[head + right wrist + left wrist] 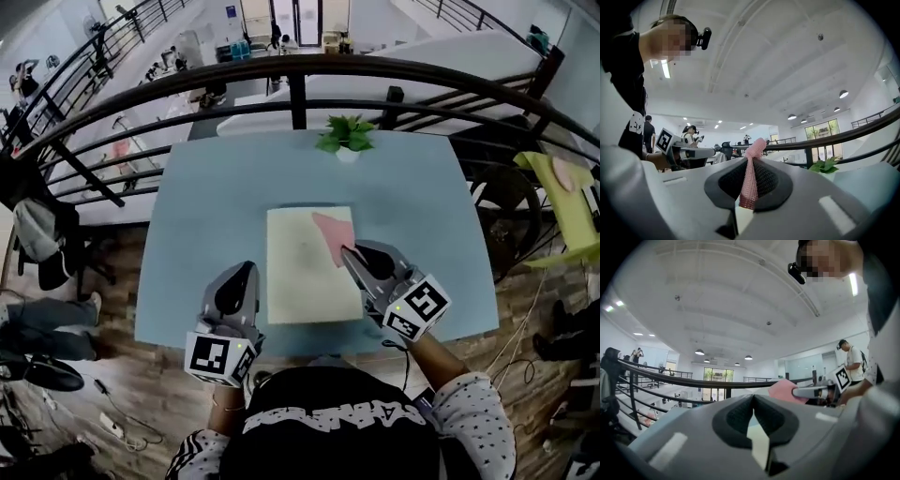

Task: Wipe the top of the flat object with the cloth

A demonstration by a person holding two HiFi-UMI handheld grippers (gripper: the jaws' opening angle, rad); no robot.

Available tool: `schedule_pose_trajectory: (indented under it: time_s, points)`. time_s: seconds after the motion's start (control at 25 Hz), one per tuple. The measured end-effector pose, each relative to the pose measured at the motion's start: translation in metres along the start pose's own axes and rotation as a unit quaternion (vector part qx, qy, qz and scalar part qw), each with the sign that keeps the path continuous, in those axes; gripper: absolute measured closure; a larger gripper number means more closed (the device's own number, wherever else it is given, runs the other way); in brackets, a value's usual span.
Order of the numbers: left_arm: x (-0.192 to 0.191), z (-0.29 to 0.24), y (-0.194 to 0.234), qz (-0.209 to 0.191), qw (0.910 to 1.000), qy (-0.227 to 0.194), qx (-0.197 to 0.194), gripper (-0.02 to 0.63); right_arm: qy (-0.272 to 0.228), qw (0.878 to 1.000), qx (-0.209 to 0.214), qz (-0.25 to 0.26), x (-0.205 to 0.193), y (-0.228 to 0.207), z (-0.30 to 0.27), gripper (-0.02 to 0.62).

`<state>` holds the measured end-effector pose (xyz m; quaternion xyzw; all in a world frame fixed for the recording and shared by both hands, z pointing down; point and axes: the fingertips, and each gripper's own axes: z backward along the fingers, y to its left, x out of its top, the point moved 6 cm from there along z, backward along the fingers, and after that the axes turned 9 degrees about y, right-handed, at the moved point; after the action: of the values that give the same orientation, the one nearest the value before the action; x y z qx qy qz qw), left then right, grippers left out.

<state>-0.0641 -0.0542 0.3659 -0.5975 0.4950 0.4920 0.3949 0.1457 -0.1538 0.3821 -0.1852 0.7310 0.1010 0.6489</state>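
right gripper [346, 252] fingers clamp cloth [328, 232] on flat object [300, 286] | left gripper [250, 269] fingers together

The cloth [749, 183] is pink, with a rough, nubbly knit. The board [305, 277] looks matt cream and the worktop [216, 216] smooth pale blue. The right gripper [751, 161] is smooth grey plastic with dark ribbed lining. At twelve o'clock is a glossy dark metal railing [300, 67]. The floor [122, 361] is wood.

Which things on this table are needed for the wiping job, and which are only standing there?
For the job:
- pink cloth, clamped in the right gripper
- cream flat board, lying on the blue table

Only standing there:
- small potted plant at the table's far edge
- black railing beyond it
- left gripper, shut, holding nothing
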Motion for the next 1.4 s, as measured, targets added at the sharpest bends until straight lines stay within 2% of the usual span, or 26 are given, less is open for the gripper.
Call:
schedule_pose_trajectory:
  time_s: [0.16, 0.4, 0.56, 0.8, 1.08, 1.4]
  points:
    - [-0.007, 0.001, 0.005, 0.0, 0.9993, 0.0, 0.036, 0.606, 0.028, 0.999, 0.028, 0.001, -0.018, -0.012, -0.025, 0.586]
    - [-0.021, -0.008, 0.013, 0.007, 0.9969, 0.009, 0.078, 0.606, 0.058, 0.996, 0.056, 0.032, -0.037, -0.032, -0.065, 0.586]
    - [-0.025, -0.007, 0.02, 0.01, 0.9959, 0.018, 0.089, 0.606, 0.085, 0.993, 0.062, 0.055, -0.049, -0.041, -0.099, 0.586]
    - [-0.026, -0.002, 0.033, 0.01, 0.9961, 0.028, 0.083, 0.606, 0.128, 0.986, 0.039, 0.101, -0.058, -0.047, -0.145, 0.586]
    - [-0.02, 0.001, 0.051, 0.004, 0.9971, 0.031, 0.07, 0.606, 0.204, 0.964, 0.029, 0.171, -0.083, -0.049, -0.212, 0.586]
    - [-0.018, 0.019, 0.08, 0.017, 0.9956, 0.028, 0.088, 0.606, 0.287, 0.918, 0.012, 0.272, -0.114, -0.051, -0.276, 0.586]
